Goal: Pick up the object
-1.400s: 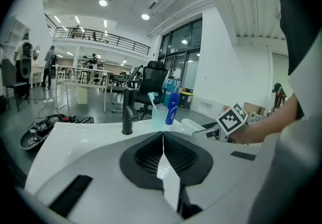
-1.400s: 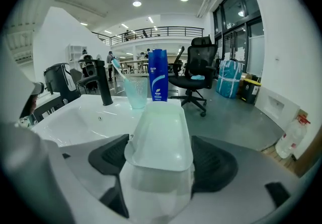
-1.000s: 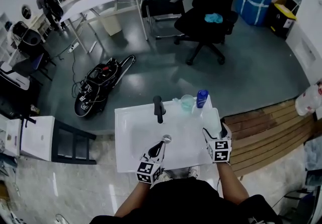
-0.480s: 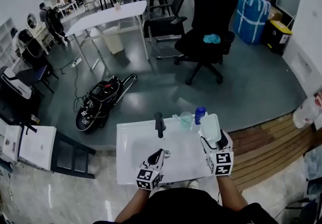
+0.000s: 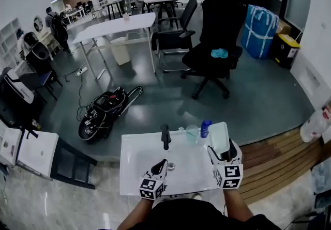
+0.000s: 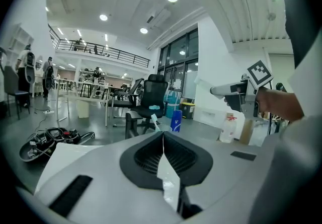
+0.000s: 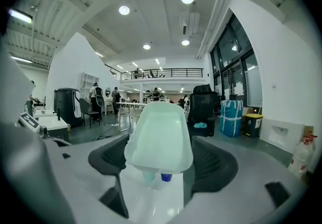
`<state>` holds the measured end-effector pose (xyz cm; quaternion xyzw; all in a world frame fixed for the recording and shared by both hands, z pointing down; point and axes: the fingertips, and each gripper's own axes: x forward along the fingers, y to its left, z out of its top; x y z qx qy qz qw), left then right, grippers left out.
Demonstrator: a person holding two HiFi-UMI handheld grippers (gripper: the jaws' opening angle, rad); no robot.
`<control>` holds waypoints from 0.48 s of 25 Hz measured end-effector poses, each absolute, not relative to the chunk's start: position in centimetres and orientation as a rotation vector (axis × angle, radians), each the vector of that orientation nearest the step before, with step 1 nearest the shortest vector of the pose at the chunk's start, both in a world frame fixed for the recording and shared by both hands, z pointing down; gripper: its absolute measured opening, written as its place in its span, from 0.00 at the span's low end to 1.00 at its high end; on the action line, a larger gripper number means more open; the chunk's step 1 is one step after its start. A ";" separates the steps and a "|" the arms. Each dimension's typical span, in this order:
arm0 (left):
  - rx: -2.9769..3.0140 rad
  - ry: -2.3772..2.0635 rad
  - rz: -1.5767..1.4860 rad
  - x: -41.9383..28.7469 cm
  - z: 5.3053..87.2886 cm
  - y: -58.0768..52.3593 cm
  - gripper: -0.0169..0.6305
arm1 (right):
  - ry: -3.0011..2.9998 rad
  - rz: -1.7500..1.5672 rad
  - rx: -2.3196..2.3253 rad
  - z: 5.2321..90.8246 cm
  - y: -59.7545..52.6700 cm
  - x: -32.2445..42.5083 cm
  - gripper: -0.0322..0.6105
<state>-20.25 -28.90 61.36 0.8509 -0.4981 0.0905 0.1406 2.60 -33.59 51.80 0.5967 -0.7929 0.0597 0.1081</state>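
The object is a pale green, translucent, shallow plastic dish (image 5: pixel 218 137). My right gripper (image 5: pixel 224 152) is shut on its near end and holds it lifted above the right edge of the white sink (image 5: pixel 135 172). In the right gripper view the dish (image 7: pixel 160 135) fills the gap between the black pads (image 7: pixel 216 163) and juts forward. My left gripper (image 5: pixel 160 165) hovers over the basin near the drain (image 5: pixel 170 166). Its jaws are pressed together on nothing, and they meet in the left gripper view (image 6: pixel 162 140).
A black faucet (image 5: pixel 165 136) stands at the back of the sink. Beside it are a clear cup (image 5: pixel 192 133) and a blue-capped bottle (image 5: pixel 205 128). Wooden decking (image 5: pixel 274 159) lies to the right. An office chair (image 5: pixel 214 48) and a bag with cables (image 5: pixel 103 112) are on the floor beyond.
My right gripper has risen with the dish, off the sink's right edge. The head view has tilted up, showing more of the room. The left gripper stays over the basin.
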 end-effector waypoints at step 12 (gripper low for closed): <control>2.457 -1.443 0.263 -20.5 61.2 -27.9 0.06 | -2.314 0.124 1.747 51.8 -33.5 2.3 0.67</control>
